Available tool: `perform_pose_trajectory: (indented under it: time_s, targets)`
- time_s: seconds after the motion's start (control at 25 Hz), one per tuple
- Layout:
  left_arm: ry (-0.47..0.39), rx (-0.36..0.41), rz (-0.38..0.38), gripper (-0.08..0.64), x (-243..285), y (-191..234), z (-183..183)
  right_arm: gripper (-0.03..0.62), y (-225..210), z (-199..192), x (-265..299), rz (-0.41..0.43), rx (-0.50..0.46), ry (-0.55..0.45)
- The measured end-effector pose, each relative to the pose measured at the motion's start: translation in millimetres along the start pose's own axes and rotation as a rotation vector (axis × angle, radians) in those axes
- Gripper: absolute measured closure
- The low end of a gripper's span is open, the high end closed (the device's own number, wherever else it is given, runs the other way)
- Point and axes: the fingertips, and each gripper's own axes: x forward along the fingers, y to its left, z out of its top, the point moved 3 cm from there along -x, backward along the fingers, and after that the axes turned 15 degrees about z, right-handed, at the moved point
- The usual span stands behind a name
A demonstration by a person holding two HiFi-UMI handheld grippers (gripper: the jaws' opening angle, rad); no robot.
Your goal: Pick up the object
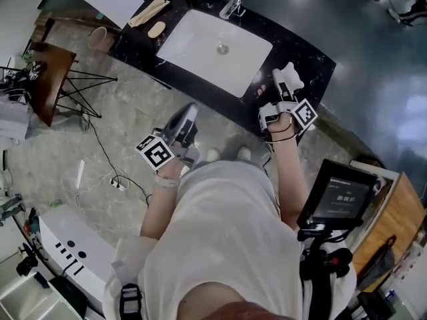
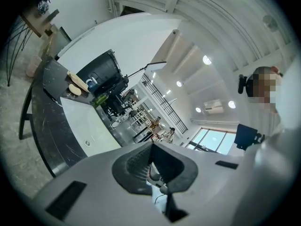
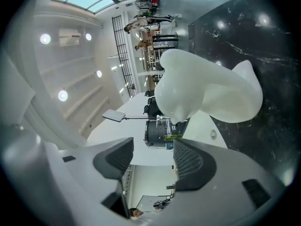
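White and glossy, the object looks like glazed ceramic or hard plastic, a rounded form of two swollen lobes with no handle and no flat face. Expect it to be stiff, smooth and rather slippery. If it is ceramic, it may also be heavier than it looks and would chip if it dropped back onto stone. Your best hold is probably across the narrower part where the lobes meet, or square across the nearer lobe at its middle, so the pads bear on opposite sides and don't slide off a curve. Close gently and lift straight. It stands on the black marble counter, on the right-hand stretch near the front edge, just right of the white sink, with the faucet at the far side. Your right gripper is right in front of the object. Its jaws stand wide apart with nothing between them, and the ribbed pads don't touch it yet. From the head view the right gripper sits over the counter's near edge. Your left gripper is well to the left, off the counter and near your body, with its jaws together and holding nothing. It appears in the head view as the left gripper and has no part in this grasp.
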Motion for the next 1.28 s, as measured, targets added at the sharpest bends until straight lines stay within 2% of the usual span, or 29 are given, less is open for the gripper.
perform_pose_trajectory:
  time_s: [0.4,0.84,1.28]
  targets:
    - [-0.008,-0.002,0.052,0.554,6.8,-6.2,-10.0,0.310,-17.8,34.6,11.5,0.005,0.131,-0.087]
    - [-0.004,0.007,0.070,0.554,24.1,-8.7,-16.7,0.291,-44.6,61.6,13.1,-0.021,0.222,-0.153]
    - [0.000,0.002,0.076,0.554,25.8,-8.5,-19.9,0.293,-42.7,65.2,17.2,-0.015,0.247,-0.156]
